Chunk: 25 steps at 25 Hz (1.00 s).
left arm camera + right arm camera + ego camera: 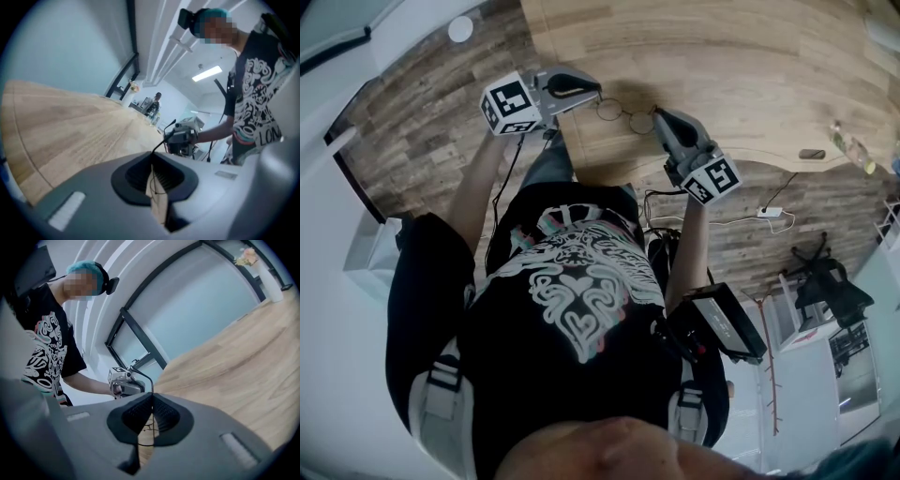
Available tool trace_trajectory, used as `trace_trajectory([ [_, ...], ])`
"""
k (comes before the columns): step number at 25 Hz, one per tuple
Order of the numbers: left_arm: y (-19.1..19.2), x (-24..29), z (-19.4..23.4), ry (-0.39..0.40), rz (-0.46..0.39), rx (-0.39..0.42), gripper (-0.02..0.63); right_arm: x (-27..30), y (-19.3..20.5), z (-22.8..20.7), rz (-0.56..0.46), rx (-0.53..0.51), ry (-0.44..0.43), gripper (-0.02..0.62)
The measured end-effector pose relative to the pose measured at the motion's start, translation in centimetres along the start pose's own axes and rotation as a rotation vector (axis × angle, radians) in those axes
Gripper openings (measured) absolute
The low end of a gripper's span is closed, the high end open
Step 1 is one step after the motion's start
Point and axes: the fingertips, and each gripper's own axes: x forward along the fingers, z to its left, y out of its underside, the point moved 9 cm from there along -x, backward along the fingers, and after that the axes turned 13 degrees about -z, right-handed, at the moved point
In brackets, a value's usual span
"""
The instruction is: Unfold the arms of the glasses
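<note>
Thin wire makes the glasses (625, 114) light, springy and easily bent, we judge, so over the worktop (722, 56) edge we hold them with the left gripper (596, 94) and right gripper (660, 115) each pinching one outer end.

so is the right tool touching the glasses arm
Touching. The right gripper view shows the right tool with its jaws shut together on the thin dark glasses arm, which curves up out of the pinch.
</note>
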Motion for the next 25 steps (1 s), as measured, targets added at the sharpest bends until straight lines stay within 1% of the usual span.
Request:
trace_trajectory([
  [2,0.5,-0.1,0.7,-0.021,-0.004,-0.105,0.002,-0.1,0.2,-0.3,-0.008,0.032,0.01,0.002],
  [4,0.8,-0.1,1.3,-0.046,-0.004,-0.218,0.002,-0.2,0.5,-0.9,-0.026,0.086,0.024,0.002],
  [7,1.1,0.1,1.9,-0.074,-0.013,-0.336,0.002,-0.3,0.9,-1.6,-0.04,0.17,0.032,0.002],
  [10,1.8,0.4,2.5,-0.082,-0.021,-0.469,0.002,-0.4,1.3,-2.1,-0.059,0.24,0.035,0.002],
  [12,2.3,0.4,2.7,-0.077,-0.045,-0.558,0.002,-0.7,1.5,-2.5,-0.079,0.287,0.042,0.002],
  [14,2.6,0.4,2.8,-0.075,-0.081,-0.628,0.003,-1.0,1.7,-2.7,-0.096,0.321,0.048,0.002],
  [17,2.9,0.3,2.9,-0.085,-0.103,-0.697,0.003,-1.2,1.8,-2.9,-0.115,0.349,0.052,0.002],
  [20,3.1,0.3,2.9,-0.09,-0.105,-0.734,0.003,-1.1,2.0,-2.9,-0.135,0.38,0.044,0.002],
  [23,3.3,0.2,2.5,-0.086,-0.13,-0.777,0.005,-1.4,2.2,-2.7,-0.159,0.408,0.04,0.002],
  [25,3.6,0.2,2.3,-0.077,-0.146,-0.789,0.005,-1.7,2.3,-2.7,-0.16,0.413,0.039,0.002],
])
